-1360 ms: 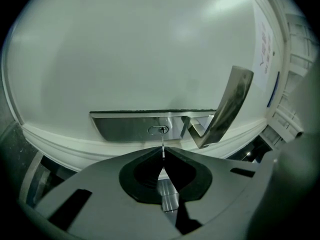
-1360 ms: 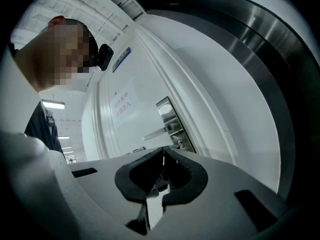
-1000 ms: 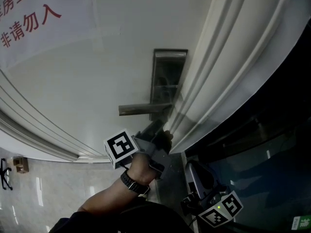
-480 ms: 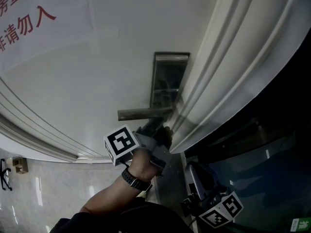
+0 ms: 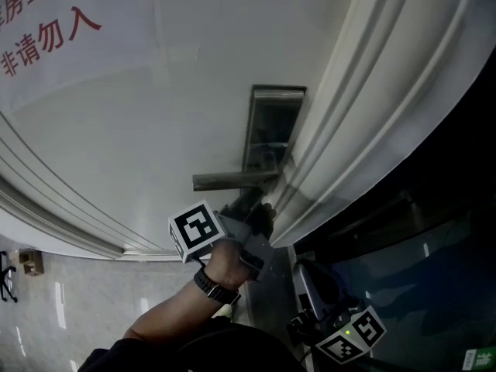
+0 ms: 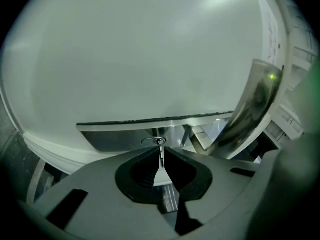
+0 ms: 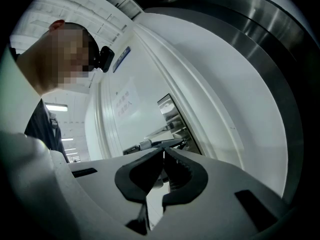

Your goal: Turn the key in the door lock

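Note:
A steel lock plate [image 5: 273,130] with a lever handle [image 5: 232,180] sits on the white door [image 5: 155,115]. My left gripper [image 5: 258,209] is pressed up to the plate just below the lever. In the left gripper view its jaws [image 6: 160,151] are shut on a thin silver key [image 6: 160,160] whose tip sits in the keyhole [image 6: 158,142] of the lock plate [image 6: 120,136]; the lever handle [image 6: 252,106] curves up at right. My right gripper [image 5: 310,281] hangs low near the door edge, its jaws [image 7: 163,153] shut with nothing between them.
The moulded white door frame [image 5: 364,107] runs diagonally right of the lock, with dark glass [image 5: 418,262] beyond it. Red characters [image 5: 46,29] are printed on the door at upper left. A pale tiled floor [image 5: 70,301] shows at lower left.
My left gripper has crept slightly up towards the lock plate and its marker cube has twisted a little. The right gripper has stayed where it was.

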